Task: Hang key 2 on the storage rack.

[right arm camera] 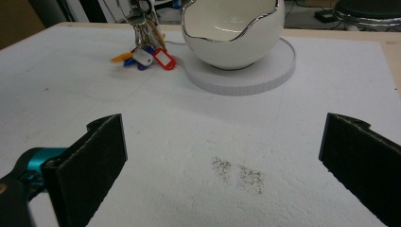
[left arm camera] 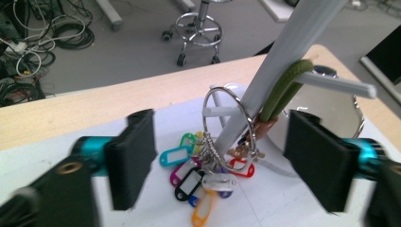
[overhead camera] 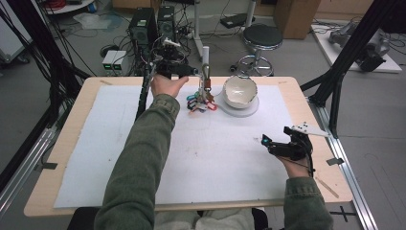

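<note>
Keys (left arm camera: pixel 208 177) with coloured tags hang by their ring from a green loop (left arm camera: pixel 283 90) on the white stand (left arm camera: pixel 288 52), beside the bowl (overhead camera: pixel 239 91). My left gripper (left arm camera: pixel 220 161) gapes around them, pads clear; my right gripper (right arm camera: pixel 222 161) rests open over bare sheet (right arm camera: pixel 189 142).

Multicoloured key tags (left arm camera: pixel 198 177); olive-green loop (left arm camera: pixel 283 90); white, silver-rimmed bowl (right arm camera: pixel 231 30).

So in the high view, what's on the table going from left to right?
Left gripper → bunch of key tags → white bowl → right gripper.
</note>
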The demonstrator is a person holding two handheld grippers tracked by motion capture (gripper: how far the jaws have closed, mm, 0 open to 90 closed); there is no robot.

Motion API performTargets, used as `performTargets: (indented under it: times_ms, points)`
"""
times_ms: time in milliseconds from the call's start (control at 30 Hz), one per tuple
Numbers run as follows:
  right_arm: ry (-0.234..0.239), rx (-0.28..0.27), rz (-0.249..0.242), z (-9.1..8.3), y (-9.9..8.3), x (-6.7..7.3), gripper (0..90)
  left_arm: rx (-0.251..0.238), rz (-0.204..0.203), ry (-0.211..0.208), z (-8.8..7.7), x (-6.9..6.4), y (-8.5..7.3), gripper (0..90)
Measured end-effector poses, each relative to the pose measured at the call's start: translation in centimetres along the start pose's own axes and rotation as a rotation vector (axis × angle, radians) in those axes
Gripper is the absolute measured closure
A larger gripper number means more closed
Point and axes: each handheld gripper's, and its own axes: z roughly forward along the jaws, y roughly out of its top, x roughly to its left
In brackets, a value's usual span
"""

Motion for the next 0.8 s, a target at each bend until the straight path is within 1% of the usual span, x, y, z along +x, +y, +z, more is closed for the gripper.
performTargets:
  times_ms: [33,67,100,167,200,267,433,500,600,667,733,800]
  points:
    - [-0.005,-0.002,0.0,0.0,0.0,0.0,0.7,0.003,-0.005,0.017,0.0,0.0,0.0,4.9]
    - [-0.006,-0.003,-0.004,0.0,0.0,0.0,0.7,-0.004,-0.001,0.027,-0.1,0.0,-0.1,1.6]
    - [-0.005,-0.003,0.001,0.0,0.0,0.0,0.7,-0.016,0.001,0.02,-0.2,0.1,-0.2,1.6]
    - [-0.01,-0.003,0.004,0.0,0.0,-0.1,0.7,-0.037,-0.006,0.017,-0.6,0.3,-0.3,1.6]
    - [-0.011,-0.001,0.006,-0.1,0.0,-0.1,0.7,-0.039,-0.015,0.01,-0.7,0.5,-0.4,1.6]
    - [-0.015,-0.003,0.009,-0.1,0.0,-0.2,0.7,-0.036,-0.017,0.009,-0.9,0.9,-0.5,1.6]
    - [-0.022,-0.005,0.016,-0.2,-0.1,-0.3,0.6,-0.047,-0.014,0.02,-1.8,1.6,-0.9,1.6]
    - [-0.022,-0.005,0.016,-0.2,-0.1,-0.2,0.6,-0.055,-0.018,0.012,-2.2,1.9,-1.1,1.6]
    - [-0.022,-0.005,0.016,-0.1,-0.1,-0.2,0.6,-0.048,-0.016,0.004,-2.6,2.3,-1.4,1.6]
    - [-0.022,-0.005,0.013,-0.1,-0.1,-0.2,0.7,-0.057,-0.015,0.005,-3.0,2.5,-1.6,1.6]
    - [-0.022,-0.004,0.012,-0.1,-0.1,-0.1,0.6,-0.067,-0.033,-0.014,-3.5,2.8,-1.9,1.7]
    - [-0.024,-0.005,0.013,-0.1,-0.1,-0.1,0.6,-0.082,-0.029,-0.011,-4.0,3.0,-2.0,1.6]
